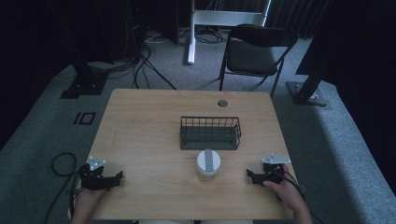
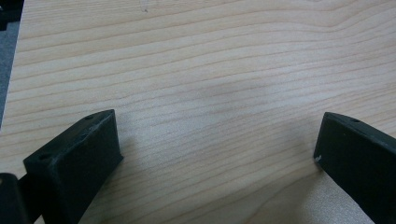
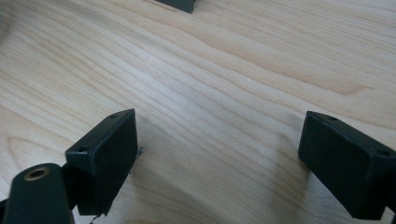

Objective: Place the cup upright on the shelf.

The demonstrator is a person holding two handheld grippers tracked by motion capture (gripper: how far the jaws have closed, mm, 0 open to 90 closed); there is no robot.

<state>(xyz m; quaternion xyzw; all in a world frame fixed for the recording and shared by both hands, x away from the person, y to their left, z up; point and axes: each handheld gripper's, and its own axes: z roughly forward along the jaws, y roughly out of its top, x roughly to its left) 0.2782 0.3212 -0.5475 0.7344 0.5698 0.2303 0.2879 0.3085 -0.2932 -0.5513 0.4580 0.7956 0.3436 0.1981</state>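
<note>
Nothing is started: the white jar [image 1: 208, 164] stands untouched on the table [image 1: 140, 135], at 6 o'clock from the wire basket [image 1: 210, 132]. Left tongs [image 1: 117, 178] and right tongs [image 1: 250, 174] rest released, empty, well apart from it.

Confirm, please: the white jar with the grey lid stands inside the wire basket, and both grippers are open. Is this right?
Not quite. The white jar stands on the table, just in front of the wire basket, as the high view shows. The left gripper and right gripper are open.
</note>
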